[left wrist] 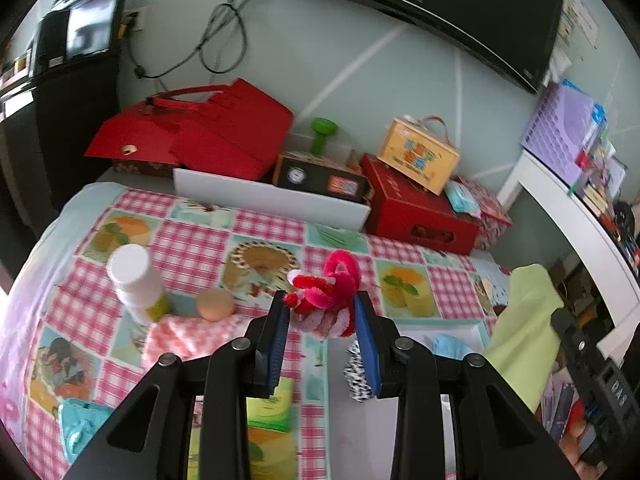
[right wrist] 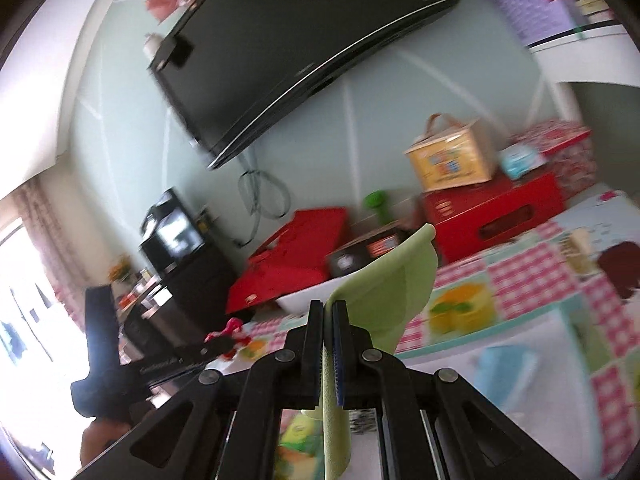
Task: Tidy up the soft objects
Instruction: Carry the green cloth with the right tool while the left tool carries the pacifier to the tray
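Note:
A fuzzy red, pink and white chenille toy (left wrist: pixel 328 296) lies on the checked tablecloth (left wrist: pixel 192 240). My left gripper (left wrist: pixel 322 306) is open, its blue-padded fingers on either side of the toy, not closed on it. My right gripper (right wrist: pixel 328 308) is shut on a light green cloth (right wrist: pixel 384 292) and holds it above the table; the cloth also shows at the right of the left wrist view (left wrist: pixel 524 324). A black-and-white patterned soft item (left wrist: pixel 356 372) and a light blue one (left wrist: pixel 446 346) lie in a white bin (left wrist: pixel 476 326) below.
A white bottle (left wrist: pixel 134 280) and an egg-like ball (left wrist: pixel 214 304) stand left of the toy. A white tray (left wrist: pixel 272 196), red boxes (left wrist: pixel 416 208), a yellow box (left wrist: pixel 420 156) and a red bag (left wrist: pixel 208 132) line the back. A shelf (left wrist: pixel 560 184) stands right.

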`<state>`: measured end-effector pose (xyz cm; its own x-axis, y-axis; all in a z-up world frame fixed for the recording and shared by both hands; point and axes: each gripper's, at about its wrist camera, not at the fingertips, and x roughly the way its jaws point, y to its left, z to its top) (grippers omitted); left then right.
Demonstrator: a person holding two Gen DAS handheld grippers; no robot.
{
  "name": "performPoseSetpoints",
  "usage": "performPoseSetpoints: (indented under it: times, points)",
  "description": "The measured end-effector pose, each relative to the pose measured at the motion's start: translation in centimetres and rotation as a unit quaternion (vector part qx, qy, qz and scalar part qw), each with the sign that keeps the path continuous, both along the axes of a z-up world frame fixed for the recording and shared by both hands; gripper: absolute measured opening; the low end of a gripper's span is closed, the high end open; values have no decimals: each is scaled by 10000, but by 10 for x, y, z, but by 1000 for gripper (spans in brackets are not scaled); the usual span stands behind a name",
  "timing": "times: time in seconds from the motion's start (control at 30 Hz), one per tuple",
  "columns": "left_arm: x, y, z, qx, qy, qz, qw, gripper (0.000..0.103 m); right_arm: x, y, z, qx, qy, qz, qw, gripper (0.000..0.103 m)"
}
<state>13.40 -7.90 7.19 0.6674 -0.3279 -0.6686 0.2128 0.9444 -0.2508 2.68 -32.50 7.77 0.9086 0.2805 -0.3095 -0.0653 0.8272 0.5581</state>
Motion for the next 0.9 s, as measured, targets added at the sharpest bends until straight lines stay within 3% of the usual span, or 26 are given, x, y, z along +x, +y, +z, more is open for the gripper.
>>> performPoseSetpoints:
  times: [0.33,0.57,0.7,0.9]
  points:
    - [-5,-64,-21,223,284,-693,9969,34,-31,-66,0,-212,249,-1086,9935,5]
    - [-8,-98,-35,391,453,-1058,9926,34,-43,-86,-3,-363,424,-1426,9882,5]
    - [-8,-111,-46,507,571,-1175,9901,34,-38,-92,-16,-375,727,-1477,9857,5]
    - [-5,-129,-72,699,865,-1319,9850,34,-13,-95,-56,-358,1629,-1355,9766,5]
